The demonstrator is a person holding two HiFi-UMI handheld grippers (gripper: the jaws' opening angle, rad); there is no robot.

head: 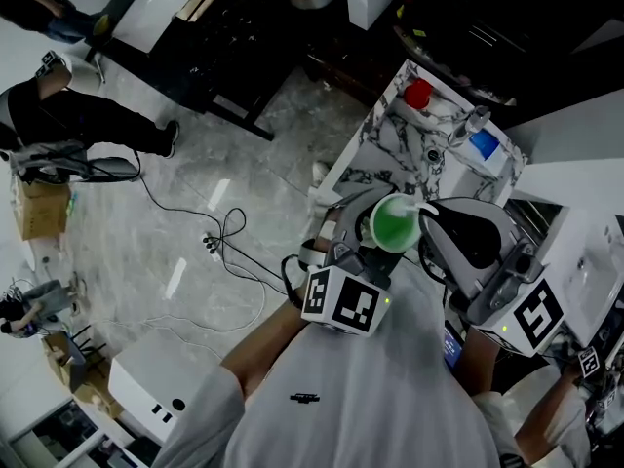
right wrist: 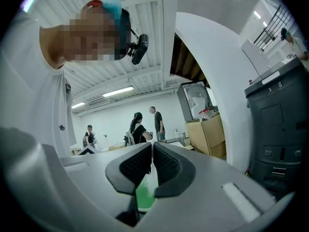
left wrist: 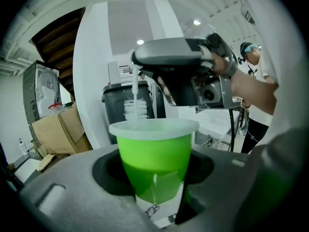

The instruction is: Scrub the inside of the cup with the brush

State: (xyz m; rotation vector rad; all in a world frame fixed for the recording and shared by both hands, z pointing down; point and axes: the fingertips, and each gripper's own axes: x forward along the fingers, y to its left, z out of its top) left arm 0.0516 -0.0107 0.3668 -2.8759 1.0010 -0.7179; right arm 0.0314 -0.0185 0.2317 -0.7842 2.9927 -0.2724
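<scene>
A green cup (head: 395,224) with a pale rim is held upright in front of my chest, and my left gripper (head: 383,247) is shut on it. In the left gripper view the cup (left wrist: 154,149) fills the gap between the jaws of the left gripper (left wrist: 154,180). The white bristles of a brush (left wrist: 136,109) show just above the cup's far rim. Its thin white handle runs up into my right gripper (left wrist: 179,76). In the right gripper view the right gripper (right wrist: 151,167) is shut on the brush handle (right wrist: 150,175), with the cup (right wrist: 144,196) below it. Whether the brush tip is inside the cup I cannot tell.
A marble counter (head: 385,139) lies ahead with a red object (head: 418,94), a clear bottle (head: 475,120) and a blue item (head: 485,144). Cables (head: 229,237) trail over the floor to the left. A person (head: 68,115) sits far left. A dark bin (left wrist: 120,103) and cardboard boxes (left wrist: 60,129) stand behind.
</scene>
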